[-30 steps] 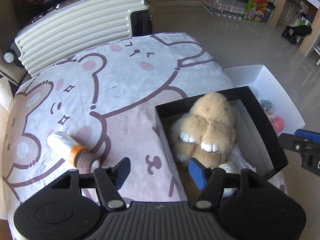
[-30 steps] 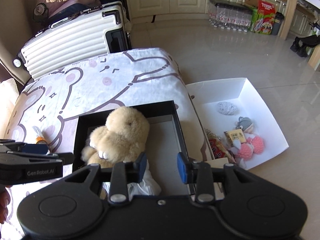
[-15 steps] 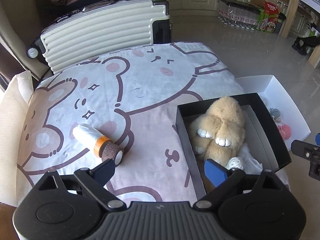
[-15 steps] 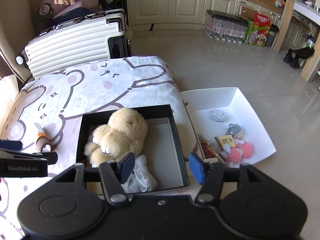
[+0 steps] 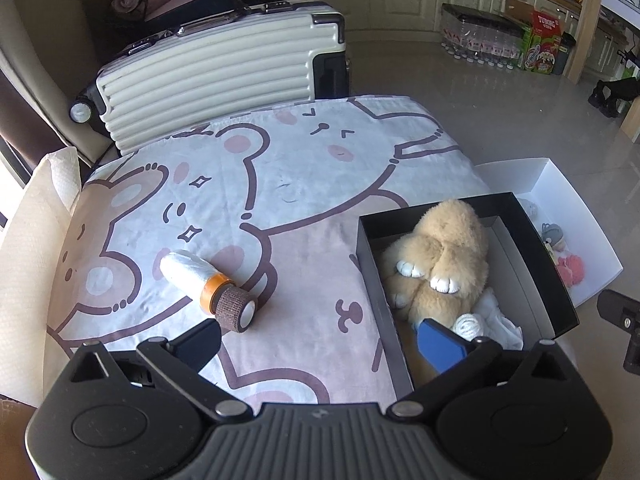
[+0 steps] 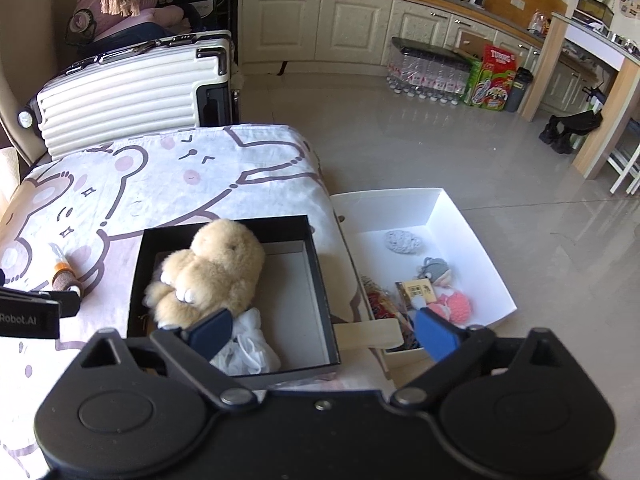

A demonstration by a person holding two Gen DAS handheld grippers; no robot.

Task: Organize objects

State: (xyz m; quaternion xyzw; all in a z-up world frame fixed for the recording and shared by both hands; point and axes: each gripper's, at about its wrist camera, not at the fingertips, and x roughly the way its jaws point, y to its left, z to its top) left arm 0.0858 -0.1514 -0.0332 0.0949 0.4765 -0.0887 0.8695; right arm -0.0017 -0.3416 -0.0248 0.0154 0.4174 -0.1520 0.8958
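Kitchen floor (image 6: pixel 400 152) is pale tile, with cream cabinets (image 6: pixel 352 28) along the far wall. Nearer stands a ribbed white suitcase (image 5: pixel 216 68) at the far edge of a bed-like surface under a bear-print cover (image 5: pixel 256 184). On that cover, at its right side, sits a black box (image 6: pixel 320 280); just beside it, lower and off the cover, is a white box (image 6: pixel 472 232) holding a grey lump, a small doll, a pink knit piece and packets. Inside the black box a tan plush rabbit (image 6: pixel 216 264) lies against the left wall, with crumpled white cloth (image 6: pixel 248 348) at its near end; the right half of the box floor is bare. A bottle (image 5: pixel 208 284) with an orange band and brown cap lies on its side on the cover, left of the black box and apart from it. Left gripper (image 5: pixel 320 340) and right gripper (image 6: pixel 324 328) each have jaws spread wide, having just been opening, with nothing held between the pads.
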